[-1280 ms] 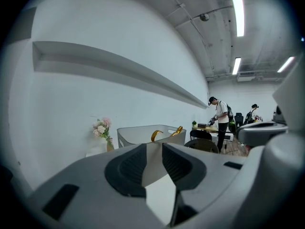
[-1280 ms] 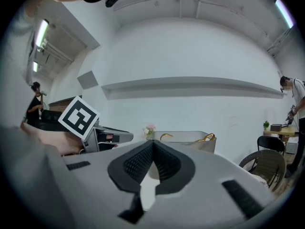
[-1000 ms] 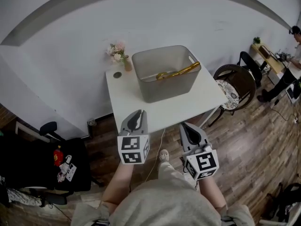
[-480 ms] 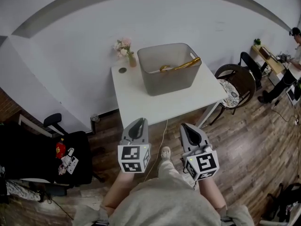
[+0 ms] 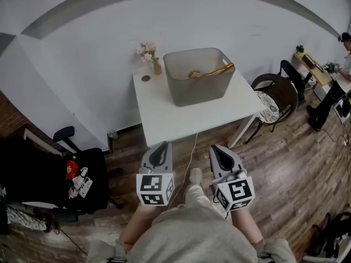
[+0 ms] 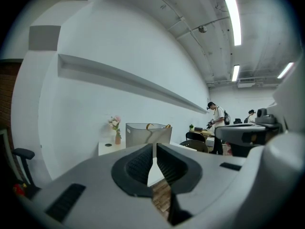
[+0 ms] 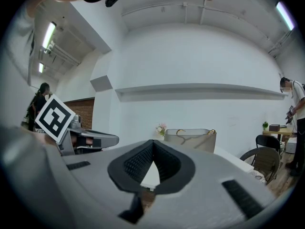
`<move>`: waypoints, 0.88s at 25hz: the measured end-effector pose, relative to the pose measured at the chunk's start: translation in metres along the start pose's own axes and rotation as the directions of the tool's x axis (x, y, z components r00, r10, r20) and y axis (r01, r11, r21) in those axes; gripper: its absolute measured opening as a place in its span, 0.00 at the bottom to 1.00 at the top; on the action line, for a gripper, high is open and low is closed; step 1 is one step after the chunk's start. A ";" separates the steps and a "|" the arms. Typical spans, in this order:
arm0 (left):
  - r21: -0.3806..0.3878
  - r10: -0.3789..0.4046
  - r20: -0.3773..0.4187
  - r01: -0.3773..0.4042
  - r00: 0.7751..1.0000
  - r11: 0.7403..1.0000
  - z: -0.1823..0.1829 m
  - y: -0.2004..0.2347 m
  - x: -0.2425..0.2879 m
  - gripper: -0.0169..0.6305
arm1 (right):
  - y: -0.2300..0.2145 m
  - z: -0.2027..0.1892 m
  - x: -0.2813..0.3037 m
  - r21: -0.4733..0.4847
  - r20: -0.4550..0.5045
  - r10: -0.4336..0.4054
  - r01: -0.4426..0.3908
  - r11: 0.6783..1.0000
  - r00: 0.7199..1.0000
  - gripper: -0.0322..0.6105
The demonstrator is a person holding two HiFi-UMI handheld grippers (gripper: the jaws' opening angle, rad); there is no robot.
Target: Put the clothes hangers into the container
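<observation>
A grey container [image 5: 198, 82] stands at the back of a white table [image 5: 181, 116], with a gold clothes hanger [image 5: 211, 73] lying inside and poking over its rim. My left gripper [image 5: 160, 146] and right gripper [image 5: 216, 147] hang side by side over the wooden floor, short of the table's near edge. Both are shut with nothing in them. In the left gripper view the left gripper [image 6: 155, 147] points at the far container [image 6: 147, 134]. The right gripper [image 7: 153, 142] also faces the container [image 7: 195, 140], where the hanger [image 7: 209, 132] shows at the rim.
A small vase of flowers [image 5: 154, 63] and a round dark disc [image 5: 145, 78] sit at the table's back left. A round chair [image 5: 272, 98] stands right of the table, a black office chair [image 5: 66, 138] to the left. A cable [image 5: 190, 155] runs across the floor. A person [image 5: 335, 89] stands far right.
Both grippers have drawn back from the table: their tips overlapped its near edge a second ago and now hang over the floor. Table and container look farther away.
</observation>
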State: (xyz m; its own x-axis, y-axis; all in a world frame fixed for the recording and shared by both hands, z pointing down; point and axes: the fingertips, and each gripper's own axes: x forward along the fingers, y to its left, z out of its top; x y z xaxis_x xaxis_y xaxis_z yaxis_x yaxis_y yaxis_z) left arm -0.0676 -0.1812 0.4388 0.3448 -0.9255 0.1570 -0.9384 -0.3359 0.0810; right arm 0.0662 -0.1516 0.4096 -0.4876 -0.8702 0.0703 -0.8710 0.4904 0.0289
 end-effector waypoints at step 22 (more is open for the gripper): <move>0.004 0.015 0.010 -0.015 1.000 1.000 0.005 0.000 0.000 0.07 | 0.000 -0.001 0.000 -0.024 -0.040 0.003 -0.004 1.000 0.999 0.05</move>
State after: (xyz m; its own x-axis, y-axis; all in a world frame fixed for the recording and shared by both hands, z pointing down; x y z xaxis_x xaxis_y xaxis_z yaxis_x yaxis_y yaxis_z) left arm -0.0678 -0.1819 0.4338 0.3307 -0.9319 0.1487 -0.9435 -0.3229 0.0748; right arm 0.0662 -0.1510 0.4110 -0.4877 -0.8661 0.1098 -0.8673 0.4950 0.0527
